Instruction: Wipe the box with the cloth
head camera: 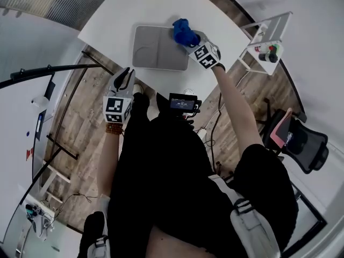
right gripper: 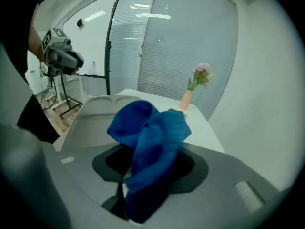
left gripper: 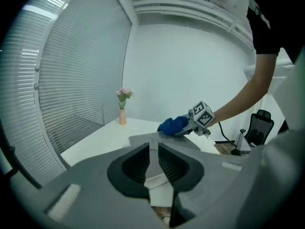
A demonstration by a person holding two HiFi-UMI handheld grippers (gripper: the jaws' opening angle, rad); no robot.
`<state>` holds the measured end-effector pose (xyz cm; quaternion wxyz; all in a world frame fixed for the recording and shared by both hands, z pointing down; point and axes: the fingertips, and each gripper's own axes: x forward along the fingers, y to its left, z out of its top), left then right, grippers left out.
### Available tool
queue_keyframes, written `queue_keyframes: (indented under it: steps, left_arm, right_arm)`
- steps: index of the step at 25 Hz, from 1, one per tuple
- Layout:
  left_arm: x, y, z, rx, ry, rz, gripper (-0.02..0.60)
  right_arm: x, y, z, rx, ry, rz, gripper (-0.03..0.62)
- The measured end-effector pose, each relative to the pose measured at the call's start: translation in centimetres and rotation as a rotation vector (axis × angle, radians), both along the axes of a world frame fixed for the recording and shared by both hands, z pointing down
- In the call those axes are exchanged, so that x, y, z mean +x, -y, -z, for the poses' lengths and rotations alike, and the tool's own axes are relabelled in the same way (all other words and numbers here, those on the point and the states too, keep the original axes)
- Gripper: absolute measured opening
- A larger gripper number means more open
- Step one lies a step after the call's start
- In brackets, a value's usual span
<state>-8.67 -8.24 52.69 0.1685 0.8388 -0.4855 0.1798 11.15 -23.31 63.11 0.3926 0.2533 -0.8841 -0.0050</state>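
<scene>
A flat grey box [head camera: 156, 50] lies on the white table [head camera: 123, 15]. The blue cloth [head camera: 184, 32] is bunched over the box's far right corner. My right gripper [head camera: 189, 39] is at that corner, its jaws wide apart with the cloth [right gripper: 152, 147] draped loosely between them and over them. The pads do not visibly press on it. My left gripper [head camera: 126, 77] hovers off the table's near edge, left of the box [left gripper: 159, 138], with only a narrow gap between its jaws and nothing in it. From there I see the cloth [left gripper: 172, 125] and the right gripper [left gripper: 183, 128].
A small vase of flowers [left gripper: 122, 116] stands at the table's far side. To the right are a white stand [head camera: 269, 42] with small items and a black chair [head camera: 301, 138]. A black tripod [head camera: 48, 71] stands on the wood floor at left.
</scene>
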Motion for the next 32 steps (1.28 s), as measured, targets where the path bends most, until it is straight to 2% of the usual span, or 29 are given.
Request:
queue_keyframes:
  steps: [1, 4, 8, 10, 13, 15, 17, 20, 23, 28, 32]
  left_arm:
    - [0.3, 0.0, -0.2, -0.008, 0.003, 0.002, 0.057]
    - [1.0, 0.1, -0.6, -0.020, 0.013, 0.003, 0.057]
    - [0.8, 0.5, -0.7, -0.020, 0.021, 0.012, 0.057]
    - [0.6, 0.6, -1.2, -0.026, 0.031, 0.013, 0.057]
    - [0.8, 0.6, -2.5, -0.056, 0.051, -0.021, 0.078]
    - [1.2, 0.4, -3.8, -0.092, 0.095, -0.070, 0.149]
    - [1.3, 0.6, -5.4, -0.109, 0.157, -0.109, 0.216]
    - [1.3, 1.0, -7.4, -0.141, 0.209, -0.122, 0.267]
    - [1.3, 1.4, -8.9, -0.184, 0.225, -0.121, 0.296]
    - [1.9, 2.1, -10.5, -0.210, 0.237, -0.146, 0.313]
    - [2.2, 2.1, -11.2, -0.241, 0.250, -0.152, 0.318]
  right_arm:
    - [0.1, -0.9, -0.4, -0.035, 0.011, 0.029, 0.244]
    - [0.9, -2.7, 1.2, -0.113, 0.135, 0.045, 0.256]
    - [1.1, -1.7, 5.0, -0.142, 0.360, -0.050, 0.262]
    - [-0.1, -0.9, 4.9, -0.155, 0.390, -0.082, 0.262]
    - [-2.4, 0.0, 2.5, -0.116, 0.278, -0.073, 0.215]
    - [-3.2, 0.8, 1.2, -0.093, 0.215, -0.077, 0.193]
    - [-3.9, 0.9, 0.1, -0.085, 0.142, -0.041, 0.193]
    - [-4.4, 0.7, -0.6, -0.029, 0.027, 0.043, 0.196]
    - [-3.7, 0.8, -0.6, -0.038, -0.004, 0.044, 0.199]
    - [-1.3, 0.9, -0.8, -0.066, -0.037, 0.002, 0.209]
    - [0.6, 1.0, -0.9, -0.092, -0.043, -0.084, 0.241]
